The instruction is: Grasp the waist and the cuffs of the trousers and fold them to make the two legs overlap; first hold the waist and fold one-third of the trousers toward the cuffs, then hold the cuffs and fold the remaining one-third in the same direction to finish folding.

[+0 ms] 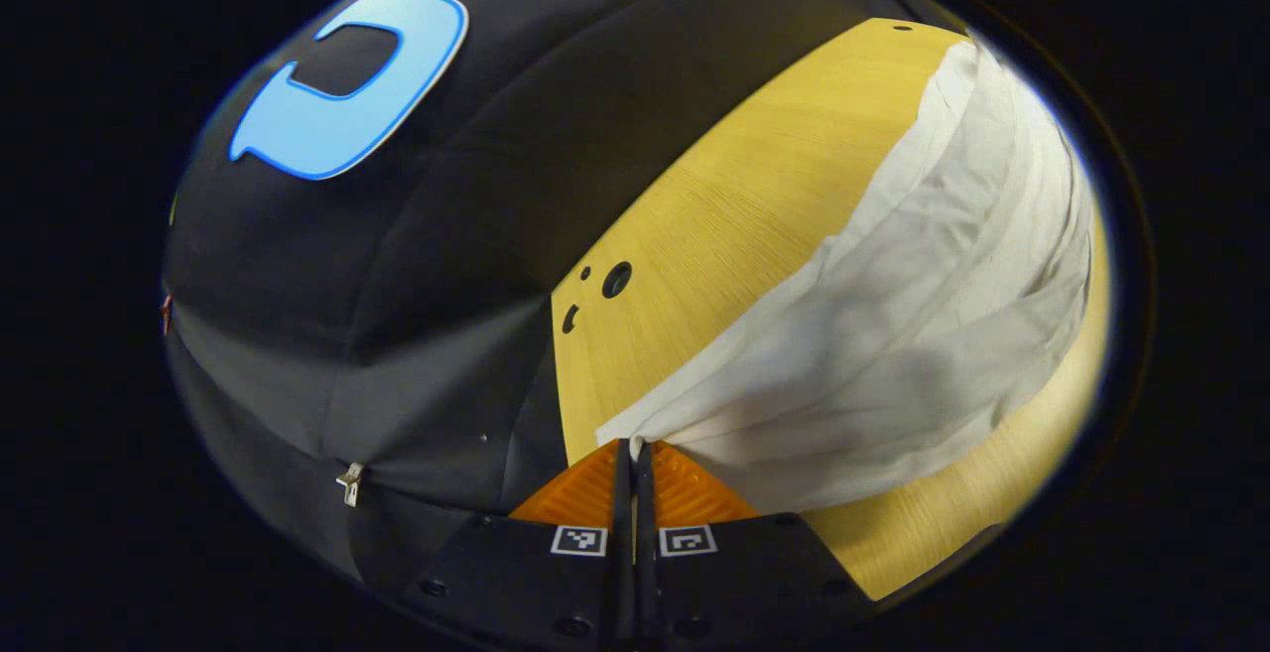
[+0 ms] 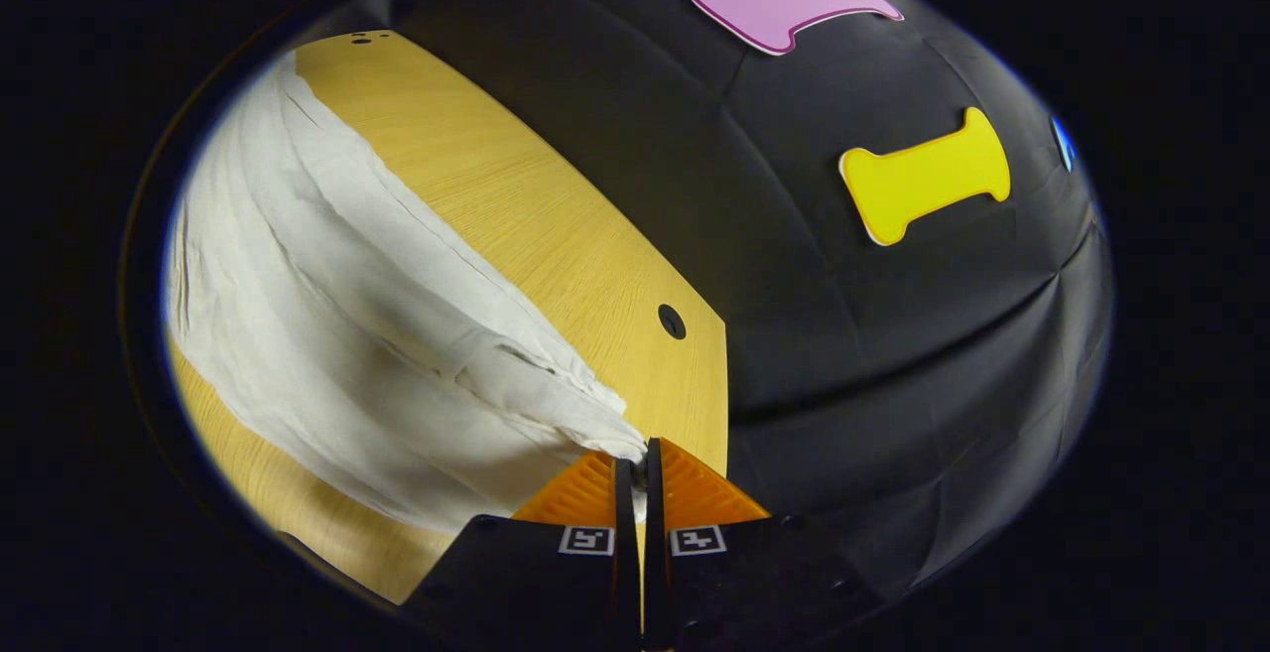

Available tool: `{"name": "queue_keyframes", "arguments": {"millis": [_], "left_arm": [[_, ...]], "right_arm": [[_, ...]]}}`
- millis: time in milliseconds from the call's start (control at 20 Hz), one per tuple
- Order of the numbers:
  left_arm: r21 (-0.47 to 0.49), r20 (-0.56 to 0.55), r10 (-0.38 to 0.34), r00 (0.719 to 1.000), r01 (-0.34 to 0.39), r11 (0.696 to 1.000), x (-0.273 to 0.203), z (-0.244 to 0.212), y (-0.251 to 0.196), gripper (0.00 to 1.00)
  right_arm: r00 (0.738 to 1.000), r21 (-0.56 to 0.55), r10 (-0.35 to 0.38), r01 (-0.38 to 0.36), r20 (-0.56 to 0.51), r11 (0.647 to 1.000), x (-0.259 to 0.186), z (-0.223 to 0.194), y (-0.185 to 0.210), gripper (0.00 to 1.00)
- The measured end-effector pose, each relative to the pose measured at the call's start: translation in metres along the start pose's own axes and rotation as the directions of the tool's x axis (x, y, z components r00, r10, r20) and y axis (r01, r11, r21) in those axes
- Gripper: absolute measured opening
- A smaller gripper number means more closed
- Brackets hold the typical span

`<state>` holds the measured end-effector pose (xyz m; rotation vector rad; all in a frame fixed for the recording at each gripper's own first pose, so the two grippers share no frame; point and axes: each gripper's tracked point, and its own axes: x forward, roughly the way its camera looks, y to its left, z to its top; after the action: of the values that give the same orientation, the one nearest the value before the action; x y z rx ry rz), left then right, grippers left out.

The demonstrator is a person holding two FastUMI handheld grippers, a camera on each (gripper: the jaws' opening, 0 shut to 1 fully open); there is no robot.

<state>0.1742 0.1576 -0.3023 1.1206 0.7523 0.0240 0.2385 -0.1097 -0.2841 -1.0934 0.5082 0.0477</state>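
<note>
Left gripper (image 1: 633, 446): fingers clamped on corner of white trousers (image 1: 893, 334), lifted off table (image 1: 734, 205). Right gripper (image 2: 636, 454): fingers pinched on opposite corner of same end; trousers (image 2: 327, 334) sag between grippers, far part resting on table (image 2: 516, 195). Waist or cuffs: cannot tell. Step, judged: one of the thirds folds under way. Next calls for carrying both corners level toward far end, keeping edge taut, laying it flat.
</note>
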Motion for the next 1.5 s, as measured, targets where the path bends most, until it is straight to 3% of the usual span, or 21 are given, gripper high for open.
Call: {"name": "queue_keyframes", "arguments": {"millis": [150,600,800,900,1000,1050,1100,1200,1250,1400,1500], "left_arm": [[-0.032,-0.038,-0.004,0.999,0.003,0.999,0.02,-0.001,-0.005,0.05],[0.008,-0.109,-0.045,0.993,0.046,0.999,0.051,-0.013,-0.031,0.05],[0.018,-0.121,-0.055,0.991,0.058,0.998,0.055,-0.017,-0.033,0.05],[0.02,-0.12,-0.045,0.992,0.047,0.999,0.055,-0.018,-0.031,0.06],[0.017,-0.114,-0.029,0.993,0.031,0.999,0.046,-0.013,-0.03,0.17],[0.013,-0.096,-0.005,0.995,0.006,1.0,0.045,-0.011,-0.021,0.33],[0.006,-0.086,-0.004,0.996,0.004,1.0,0.044,-0.009,-0.018,0.49],[-0.003,-0.081,0.003,0.997,-0.003,1.0,0.037,-0.01,-0.011,0.8],[-0.023,-0.075,-0.013,0.997,0.011,1.0,0.033,-0.012,-0.013,0.95],[-0.091,-0.037,-0.01,0.999,0.006,0.996,0.012,-0.005,-0.005,0.97],[-0.159,-0.008,-0.001,1.0,0.0,0.987,-0.007,-0.004,0.0,0.97]], "right_arm": [[1.0,-0.001,0.008,-0.008,-0.018,1.0,0.016,-0.004,0.005,0.06],[0.999,-0.055,-0.006,0.003,-0.04,0.999,0.041,-0.008,0.019,0.06],[0.999,-0.094,-0.012,0.009,-0.037,0.996,0.042,-0.009,0.018,0.17],[0.998,-0.071,-0.033,0.03,-0.044,0.997,0.045,-0.012,0.012,0.34],[0.997,0.005,-0.059,0.059,-0.053,0.998,0.043,-0.012,-0.003,0.58],[0.996,0.046,-0.063,0.065,-0.06,0.997,0.043,-0.013,-0.008,0.76],[0.996,0.073,-0.061,0.065,-0.061,0.995,0.04,-0.013,-0.011,0.87],[0.997,0.123,-0.051,0.057,-0.051,0.991,0.032,-0.01,-0.014,0.98],[0.998,0.137,-0.059,0.063,-0.037,0.989,0.025,-0.006,-0.018,0.98],[0.997,0.227,-0.08,0.073,0.022,0.971,0.0,0.015,-0.03,0.98],[0.998,0.374,-0.056,0.044,0.019,0.926,-0.019,0.021,-0.029,0.97]]}}
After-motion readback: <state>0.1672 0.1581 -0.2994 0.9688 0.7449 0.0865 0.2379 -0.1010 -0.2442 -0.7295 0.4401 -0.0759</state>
